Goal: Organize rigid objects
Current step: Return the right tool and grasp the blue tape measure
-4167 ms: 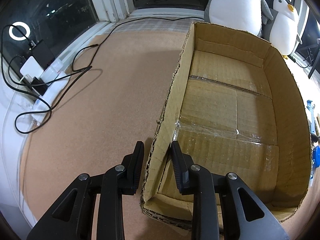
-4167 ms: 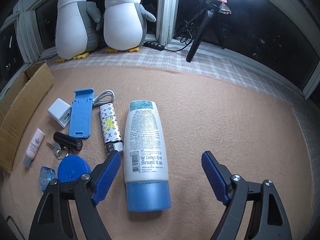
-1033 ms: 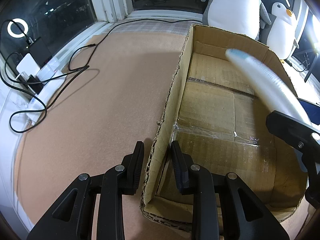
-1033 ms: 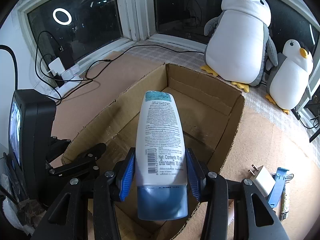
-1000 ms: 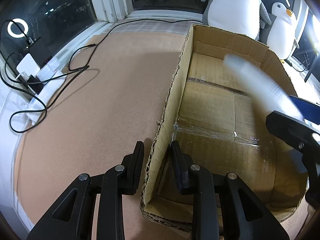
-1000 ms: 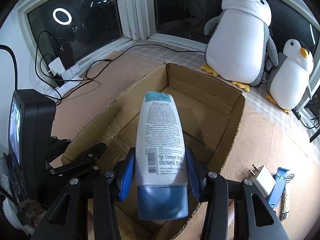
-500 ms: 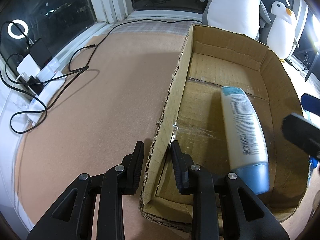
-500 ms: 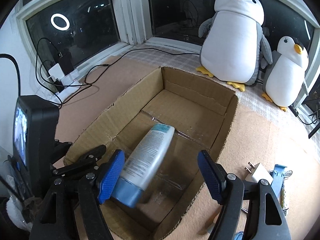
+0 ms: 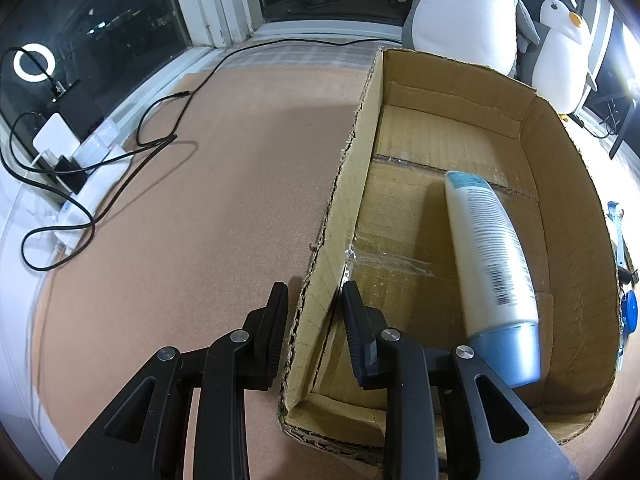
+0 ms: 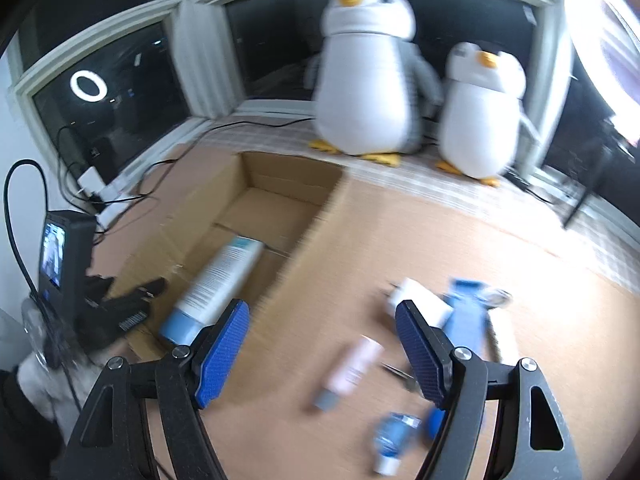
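My left gripper was clamped on the near left wall of the cardboard box. The white lotion bottle lay inside the box, blue cap toward me; my right gripper hung empty, jaws apart, above small items on the mat

You are looking at dark windows with white frames reflecting a ring light, and a tan carpet lying below

Home room; plush penguins on windowsill; ring light.
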A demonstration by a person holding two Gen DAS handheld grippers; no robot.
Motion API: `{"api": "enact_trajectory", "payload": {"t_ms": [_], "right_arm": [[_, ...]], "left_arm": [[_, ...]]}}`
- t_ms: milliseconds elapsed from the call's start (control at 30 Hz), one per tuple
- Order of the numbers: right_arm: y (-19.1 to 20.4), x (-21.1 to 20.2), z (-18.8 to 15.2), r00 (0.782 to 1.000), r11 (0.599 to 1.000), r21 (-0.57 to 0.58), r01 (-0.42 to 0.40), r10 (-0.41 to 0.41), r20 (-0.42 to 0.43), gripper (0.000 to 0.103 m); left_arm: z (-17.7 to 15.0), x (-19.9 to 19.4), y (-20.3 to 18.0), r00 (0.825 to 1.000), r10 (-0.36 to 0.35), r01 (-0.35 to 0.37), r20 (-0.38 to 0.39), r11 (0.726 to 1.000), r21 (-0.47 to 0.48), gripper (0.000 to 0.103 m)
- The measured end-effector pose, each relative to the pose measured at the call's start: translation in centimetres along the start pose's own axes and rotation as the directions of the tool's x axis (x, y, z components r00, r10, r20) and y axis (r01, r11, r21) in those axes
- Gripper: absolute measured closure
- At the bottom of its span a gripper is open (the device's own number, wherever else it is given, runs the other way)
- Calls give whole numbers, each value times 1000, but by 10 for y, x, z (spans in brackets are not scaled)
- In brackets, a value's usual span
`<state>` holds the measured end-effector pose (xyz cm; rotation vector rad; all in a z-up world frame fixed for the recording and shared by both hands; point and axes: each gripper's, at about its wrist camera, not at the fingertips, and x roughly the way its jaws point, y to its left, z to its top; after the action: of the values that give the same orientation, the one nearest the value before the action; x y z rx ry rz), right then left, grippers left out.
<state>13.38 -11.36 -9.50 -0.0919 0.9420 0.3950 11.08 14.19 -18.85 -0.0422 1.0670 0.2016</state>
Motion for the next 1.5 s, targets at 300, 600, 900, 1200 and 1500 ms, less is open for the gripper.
{"api": "enact_trajectory", "payload": {"t_ms": [300, 600, 900, 1200, 1500], "right_arm": [[-79, -18, -48, 993, 987, 123, 107, -101, -56, 31], [-109, -6, -85, 981, 976, 136, 168, -152, -118, 31], [-102, 12, -91, 980, 981, 103, 162, -147, -136, 31], [-93, 27, -89, 974, 983, 63, 175, -163, -157, 32], [-98, 35, -89, 970, 983, 55, 176, -163, -178, 42]], "left_arm": [[-1, 0, -3, 1000, 16, -16, 4, 1000, 9, 77], [0, 0, -6, 1000, 30, -30, 3, 999, 18, 77], [0, -1, -6, 999, 33, -33, 3, 999, 16, 77], [0, -1, -6, 999, 32, -32, 3, 999, 15, 77], [0, -1, -7, 999, 32, -32, 3, 999, 14, 77]]}}
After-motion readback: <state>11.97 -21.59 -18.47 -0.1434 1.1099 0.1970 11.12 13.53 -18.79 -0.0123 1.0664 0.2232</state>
